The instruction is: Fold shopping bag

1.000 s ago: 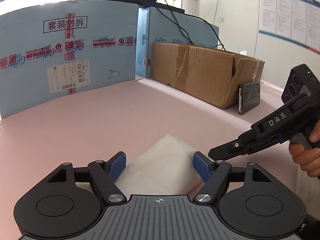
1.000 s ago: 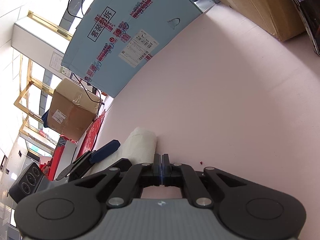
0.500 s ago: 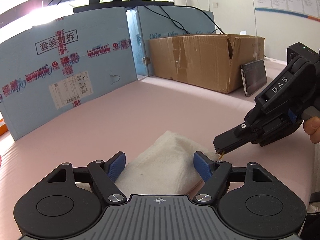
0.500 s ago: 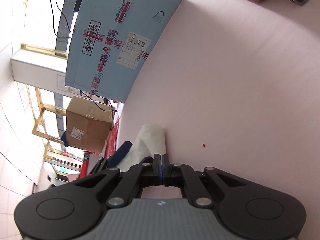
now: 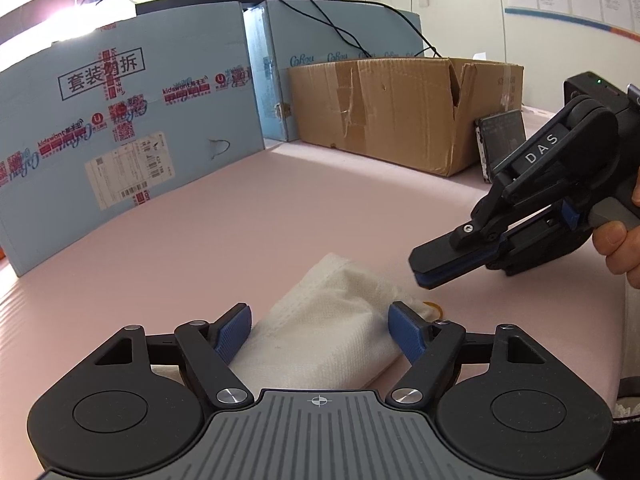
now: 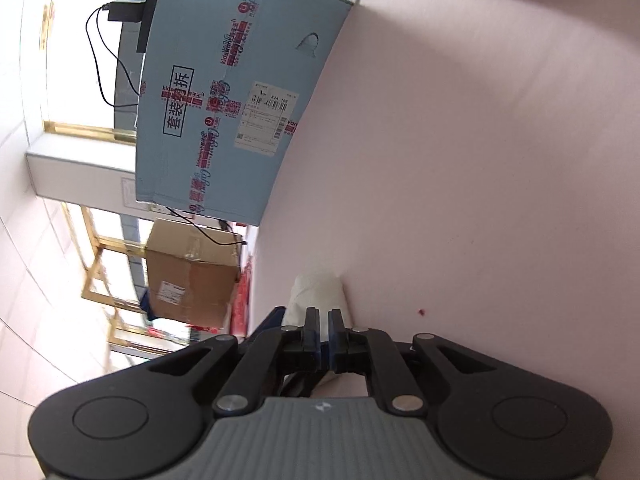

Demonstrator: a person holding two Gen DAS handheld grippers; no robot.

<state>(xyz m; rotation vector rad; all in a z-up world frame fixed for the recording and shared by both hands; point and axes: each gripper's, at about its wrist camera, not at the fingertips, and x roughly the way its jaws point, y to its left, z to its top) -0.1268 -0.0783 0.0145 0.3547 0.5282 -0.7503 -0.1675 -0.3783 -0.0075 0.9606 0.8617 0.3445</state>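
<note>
The folded white woven shopping bag [image 5: 320, 340] lies on the pink table [image 5: 240, 220] between the left gripper's [image 5: 320, 334] wide-spread jaws. The right gripper [image 5: 424, 270], empty, has just parted slightly beside it.

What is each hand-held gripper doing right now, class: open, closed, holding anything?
Left hand-held gripper: open, straddling the folded white bag, pads not pressing it.
Right hand-held gripper: jaws have just been opening, slightly apart, nothing between them.
</note>
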